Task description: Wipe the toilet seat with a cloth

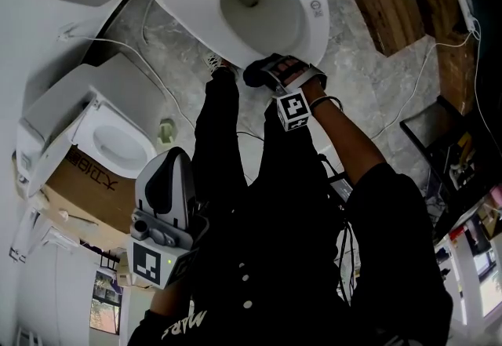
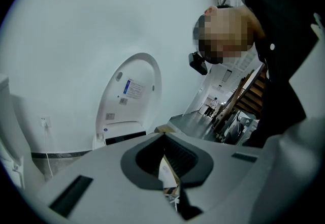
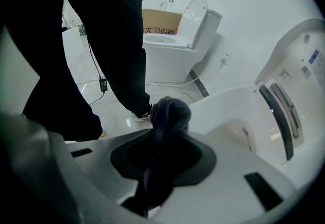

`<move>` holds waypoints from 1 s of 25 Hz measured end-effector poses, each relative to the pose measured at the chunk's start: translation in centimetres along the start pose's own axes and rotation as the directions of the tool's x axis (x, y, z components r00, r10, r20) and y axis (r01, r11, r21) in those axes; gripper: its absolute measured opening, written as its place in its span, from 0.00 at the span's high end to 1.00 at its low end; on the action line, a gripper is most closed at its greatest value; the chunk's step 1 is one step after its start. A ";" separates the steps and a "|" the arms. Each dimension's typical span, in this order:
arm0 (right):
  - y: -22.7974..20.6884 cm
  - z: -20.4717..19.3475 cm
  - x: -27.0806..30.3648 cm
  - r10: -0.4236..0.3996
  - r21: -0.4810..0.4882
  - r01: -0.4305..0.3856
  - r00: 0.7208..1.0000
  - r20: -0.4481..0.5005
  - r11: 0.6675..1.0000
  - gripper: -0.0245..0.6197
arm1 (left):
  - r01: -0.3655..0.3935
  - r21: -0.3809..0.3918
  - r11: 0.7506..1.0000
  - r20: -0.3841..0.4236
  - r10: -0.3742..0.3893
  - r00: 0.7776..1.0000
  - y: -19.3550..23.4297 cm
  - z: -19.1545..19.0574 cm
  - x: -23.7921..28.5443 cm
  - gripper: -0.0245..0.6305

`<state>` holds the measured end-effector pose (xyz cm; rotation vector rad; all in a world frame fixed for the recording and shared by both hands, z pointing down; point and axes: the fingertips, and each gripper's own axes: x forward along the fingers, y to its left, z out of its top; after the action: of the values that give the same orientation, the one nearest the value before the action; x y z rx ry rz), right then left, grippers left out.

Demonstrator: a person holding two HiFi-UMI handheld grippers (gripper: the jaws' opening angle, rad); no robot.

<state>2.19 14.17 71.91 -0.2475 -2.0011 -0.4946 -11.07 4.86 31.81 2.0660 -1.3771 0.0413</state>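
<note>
Cloth [image 3: 171, 111] clamped in the right hand-held gripper [image 3: 163, 152] may drag loose if pressed hard along the toilet seat [image 1: 316, 30]; left hand-held gripper [image 2: 165, 169] closed, empty.

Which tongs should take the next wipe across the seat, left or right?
Right. The right tongs are shut on the dark cloth at the front rim of the toilet seat. The left tongs are shut, empty, and held back by the person's body, away from it.
</note>
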 end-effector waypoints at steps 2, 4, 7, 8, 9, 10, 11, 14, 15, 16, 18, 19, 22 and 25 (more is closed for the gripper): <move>-0.1 0.2 0.2 0.005 0.014 -0.005 1.000 0.000 1.000 0.82 | -0.007 -0.005 1.000 0.000 0.007 1.000 0.3 0.0 0.0 0.95; -0.1 0.4 0.6 0.023 0.035 -0.024 1.000 0.006 0.999 0.82 | -0.014 -0.009 1.000 -0.001 0.014 1.000 0.5 0.0 0.0 0.95; -0.8 0.9 0.9 0.024 0.052 -0.026 0.999 0.025 0.998 0.82 | -0.019 -0.012 1.000 0.002 0.019 1.000 0.6 0.1 0.1 0.95; -1.1 1.0 1.0 0.022 0.055 -0.024 0.999 0.031 0.998 0.82 | -0.020 -0.013 1.000 0.002 0.020 1.000 0.7 0.1 0.1 0.95; -1.4 1.1 1.1 0.021 0.059 -0.023 0.999 0.037 0.998 0.82 | -0.021 -0.013 1.000 0.002 0.021 1.000 0.8 0.1 0.2 0.95; -1.7 1.3 1.2 0.020 0.065 -0.023 0.999 0.042 0.998 0.82 | -0.022 -0.014 1.000 0.001 0.022 1.000 0.9 0.1 0.2 0.95; -2.0 1.4 1.3 0.020 0.073 -0.023 0.999 0.047 0.997 0.82 | -0.025 -0.014 1.000 0.001 0.025 1.000 1.1 0.2 0.3 0.95; -3.1 2.0 1.7 0.012 0.096 -0.018 0.998 0.060 0.995 0.82 | -0.035 -0.016 0.999 0.004 0.035 0.999 1.7 0.5 0.2 0.95; -3.4 2.1 1.8 0.011 0.101 -0.017 0.998 0.064 0.995 0.82 | -0.038 -0.016 0.999 0.006 0.038 0.999 1.9 0.6 0.2 0.95; -3.7 2.3 2.0 0.011 0.105 -0.018 0.998 0.068 0.994 0.82 | -0.040 -0.016 0.999 0.007 0.040 0.999 2.1 0.6 0.2 0.95; -4.2 2.5 2.1 0.013 0.120 -0.022 0.997 0.076 0.993 0.82 | -0.045 -0.019 0.999 0.005 0.045 0.999 2.4 0.6 0.1 0.95; -4.5 2.5 2.2 0.012 0.131 -0.023 0.997 0.080 0.991 0.82 | -0.047 -0.020 0.999 0.004 0.047 0.999 2.5 0.6 0.1 0.95; -5.3 2.7 2.4 0.004 0.164 -0.019 0.996 0.090 0.986 0.82 | -0.048 -0.027 0.998 0.005 0.049 0.999 2.6 0.6 0.2 0.95; -6.1 3.0 2.8 -0.003 0.195 -0.015 0.996 0.093 0.981 0.82 | -0.049 -0.033 0.998 0.002 0.049 0.999 2.8 0.5 0.2 0.95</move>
<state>-3.79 9.90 71.71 -0.1572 -2.1227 -0.2833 -13.49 3.71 32.86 2.0054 -1.4207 0.0363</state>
